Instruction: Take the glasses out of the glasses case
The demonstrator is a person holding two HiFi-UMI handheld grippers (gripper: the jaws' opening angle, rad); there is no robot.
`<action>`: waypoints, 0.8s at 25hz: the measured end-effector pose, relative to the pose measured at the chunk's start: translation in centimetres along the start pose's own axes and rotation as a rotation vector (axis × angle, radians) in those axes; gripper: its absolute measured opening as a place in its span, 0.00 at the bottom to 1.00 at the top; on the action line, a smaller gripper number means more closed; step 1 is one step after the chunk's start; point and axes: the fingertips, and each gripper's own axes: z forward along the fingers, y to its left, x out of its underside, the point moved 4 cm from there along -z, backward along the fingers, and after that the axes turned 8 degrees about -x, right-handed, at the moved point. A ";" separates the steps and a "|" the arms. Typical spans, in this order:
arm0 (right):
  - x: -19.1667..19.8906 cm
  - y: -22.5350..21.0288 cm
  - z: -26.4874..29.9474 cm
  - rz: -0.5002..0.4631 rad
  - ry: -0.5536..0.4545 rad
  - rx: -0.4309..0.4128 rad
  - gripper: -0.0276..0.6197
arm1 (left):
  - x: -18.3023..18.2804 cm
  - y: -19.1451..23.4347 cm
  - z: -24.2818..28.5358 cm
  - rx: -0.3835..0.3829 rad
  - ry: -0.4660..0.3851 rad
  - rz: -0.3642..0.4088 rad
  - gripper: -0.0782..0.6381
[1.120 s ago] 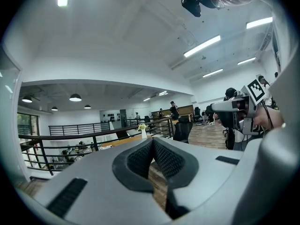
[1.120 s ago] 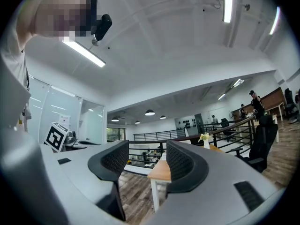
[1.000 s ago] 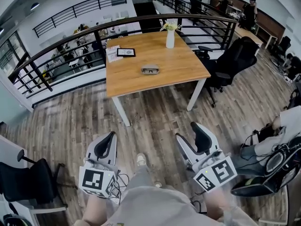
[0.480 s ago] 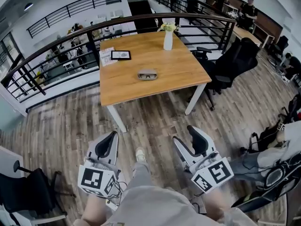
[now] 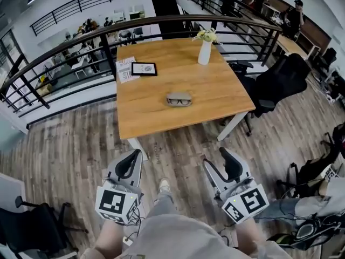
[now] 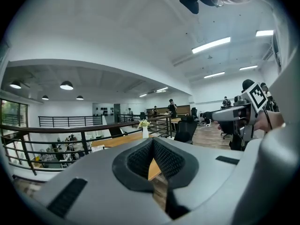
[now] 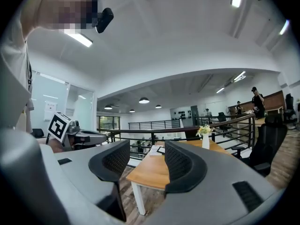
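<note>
Wooden table bears glasses case — railing behind.

Ceiling lights are illuminating the room evenly. Fisheye distortion is curving edges; dark corners are framing the gripper views.

Vase, tablet and papers on wooden table.

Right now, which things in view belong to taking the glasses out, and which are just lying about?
Job: grey oval glasses case, dark glasses apparently inside; light wooden table under it.
Lying about: white vase of flowers; black-framed tablet; printed leaflets; black office chair.
</note>
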 end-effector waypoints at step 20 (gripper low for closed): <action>-3.0 -14.0 18.8 0.027 0.014 0.049 0.43 | -1.3 9.8 20.4 0.061 0.008 0.003 0.13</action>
